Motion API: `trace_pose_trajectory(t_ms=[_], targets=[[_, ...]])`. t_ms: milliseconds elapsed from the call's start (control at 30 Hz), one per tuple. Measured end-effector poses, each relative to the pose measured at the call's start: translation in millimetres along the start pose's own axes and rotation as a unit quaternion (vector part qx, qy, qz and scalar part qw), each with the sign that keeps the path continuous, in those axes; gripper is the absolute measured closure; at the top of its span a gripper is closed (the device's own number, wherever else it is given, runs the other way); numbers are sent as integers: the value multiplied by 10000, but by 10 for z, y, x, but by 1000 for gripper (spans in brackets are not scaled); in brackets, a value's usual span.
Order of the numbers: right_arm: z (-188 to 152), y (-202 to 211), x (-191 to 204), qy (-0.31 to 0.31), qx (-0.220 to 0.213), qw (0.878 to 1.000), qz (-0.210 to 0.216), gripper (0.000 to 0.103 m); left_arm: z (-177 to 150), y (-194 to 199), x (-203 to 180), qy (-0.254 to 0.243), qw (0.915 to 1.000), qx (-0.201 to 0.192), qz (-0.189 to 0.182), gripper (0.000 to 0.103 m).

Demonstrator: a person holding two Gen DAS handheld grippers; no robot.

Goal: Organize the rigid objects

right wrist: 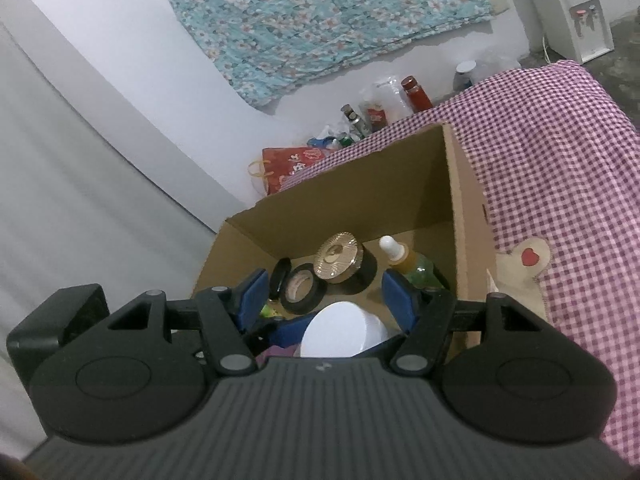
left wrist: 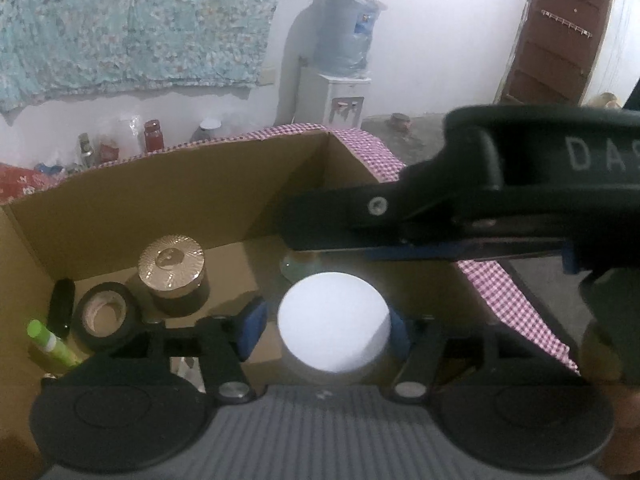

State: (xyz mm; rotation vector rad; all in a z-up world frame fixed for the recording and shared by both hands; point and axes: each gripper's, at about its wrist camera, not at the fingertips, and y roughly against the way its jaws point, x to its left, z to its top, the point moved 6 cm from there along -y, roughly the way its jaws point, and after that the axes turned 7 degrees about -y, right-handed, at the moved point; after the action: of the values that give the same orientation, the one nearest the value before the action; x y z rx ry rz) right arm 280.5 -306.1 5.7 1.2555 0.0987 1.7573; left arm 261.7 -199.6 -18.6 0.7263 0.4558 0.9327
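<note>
An open cardboard box (left wrist: 160, 208) stands on a pink checked cloth. In it are a gold-lidded jar (left wrist: 172, 268), a black tape roll (left wrist: 105, 314), a black compact (left wrist: 62, 304) and a green marker (left wrist: 50, 340). My left gripper (left wrist: 326, 328) is down inside the box with a white-lidded jar (left wrist: 334, 322) between its blue pads. A gap shows at the left pad (left wrist: 252, 326), so it is open. A finger (left wrist: 340, 216) of my right gripper crosses just above. In the right wrist view, my right gripper (right wrist: 326, 300) hangs open over the box (right wrist: 360, 200), above the white jar (right wrist: 344, 330). A dropper bottle (right wrist: 400, 258) lies behind its right pad.
The checked cloth (right wrist: 560, 160) spreads out to the right of the box. Bottles and jars (left wrist: 152, 136) stand along the far wall, beside a red bag (right wrist: 288, 168). Farther back are a water dispenser (left wrist: 344, 40) and a brown door (left wrist: 560, 40).
</note>
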Motion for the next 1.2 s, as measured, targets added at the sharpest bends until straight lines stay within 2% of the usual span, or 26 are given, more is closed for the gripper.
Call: trace_pose_trajectory(t_ms=[33, 100, 267, 533, 600, 733, 867, 900, 967, 1000, 1100, 1200], targets=[[2, 8, -3, -12, -19, 10000, 1, 40, 12, -15, 3, -12, 10000, -4, 24, 34], [-8, 50, -16, -49, -69, 10000, 0, 40, 11, 23, 5, -17, 10000, -45, 31, 23], [-35, 254, 13, -61, -301, 9995, 48, 39, 68, 219, 8, -11, 9995, -312, 70, 12], [-130, 772, 140, -149, -852, 9960, 205, 33, 46, 856, 42, 117, 9967, -792, 135, 6], [-210, 949, 148, -259, -981, 9943, 337, 30, -3, 1052, 59, 118, 9957, -906, 127, 0], [-416, 1237, 144, -307, -1235, 9912, 361, 19, -136, 1398, 155, 258, 9923, -1118, 473, 0], [-670, 1367, 159, -206, -1318, 9911, 15, 12, -283, 1562, 293, 493, 9904, -858, 965, 0], [-728, 1385, 178, -133, -1335, 9909, -97, 11, -311, 1585, 315, 482, 9894, -802, 1113, 0], [-833, 1408, 258, 117, -1410, 9890, -438, 1, -356, 1615, 360, 390, 9865, -679, 1437, 0], [-869, 1411, 310, 282, -1477, 9867, -622, 1, -370, 1610, 379, 358, 9846, -570, 1616, 0], [-942, 1437, 471, 862, -1634, 9752, -1223, 1, -404, 1594, 431, 364, 9789, -376, 1974, 0], [-994, 1423, 648, 1383, -1761, 9585, -1766, 1, -453, 1607, 447, 390, 9768, -439, 2059, 0]])
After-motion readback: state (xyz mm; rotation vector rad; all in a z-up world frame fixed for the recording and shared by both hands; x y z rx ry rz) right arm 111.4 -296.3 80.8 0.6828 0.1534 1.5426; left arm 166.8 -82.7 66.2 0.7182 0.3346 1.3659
